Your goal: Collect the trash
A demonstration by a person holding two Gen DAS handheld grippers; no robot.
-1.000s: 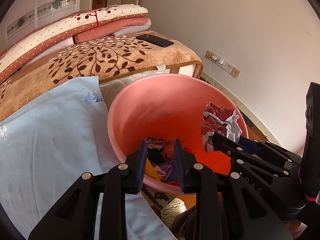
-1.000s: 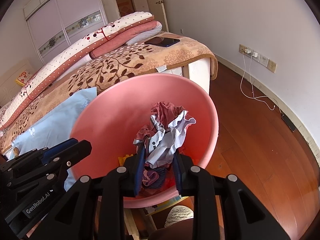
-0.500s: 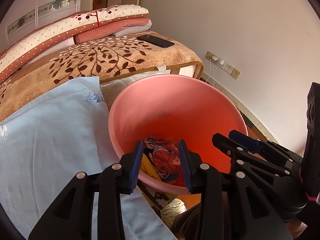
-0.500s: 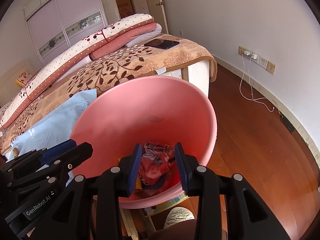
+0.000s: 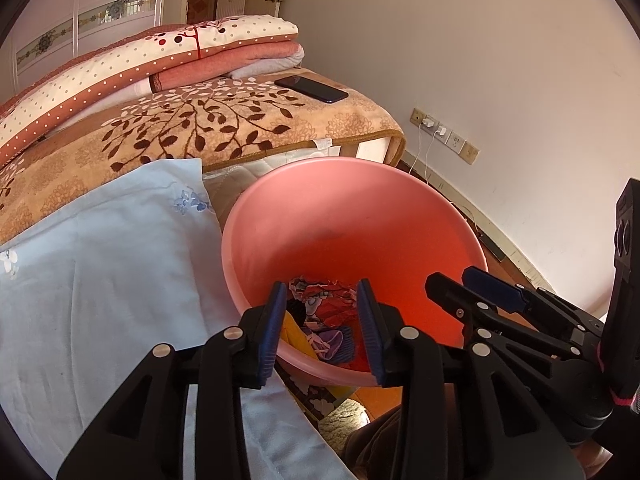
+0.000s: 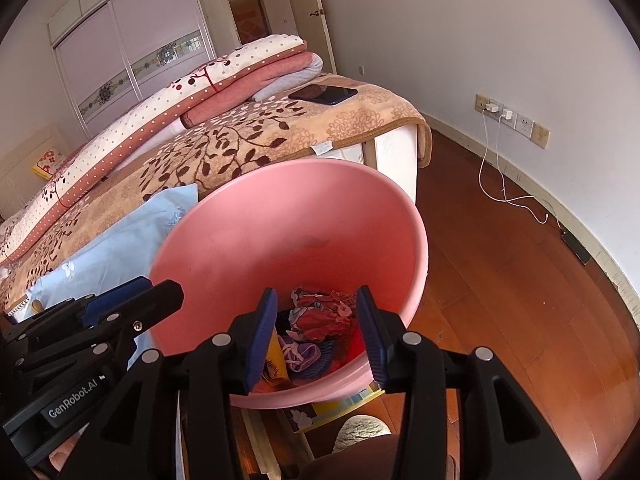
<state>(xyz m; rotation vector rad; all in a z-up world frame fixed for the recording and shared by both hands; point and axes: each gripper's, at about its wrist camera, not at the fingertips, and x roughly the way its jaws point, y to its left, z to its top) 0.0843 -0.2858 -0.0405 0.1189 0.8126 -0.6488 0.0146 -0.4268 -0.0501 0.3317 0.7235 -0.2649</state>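
Trash: crumpled red-and-white wrapper (image 6: 320, 314) lies loose on the heap in the bottom of the pink basin (image 6: 256, 240).
Right gripper (image 6: 316, 334): above the basin's near rim, jaws just opening, nothing between them.
Left gripper (image 5: 322, 330): alongside, spread, empty.
Nearer: both hang about equally close.

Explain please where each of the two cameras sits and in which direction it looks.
Left wrist: sits on the left gripper, looks forward and down into the pink basin; own open fingers show, right gripper at the right.
Right wrist: sits on the right gripper, also looks down into the basin; its jaws, just opening, are empty; left gripper at the left.
Shared: basin, crumpled wrappers, bed blanket, phone.
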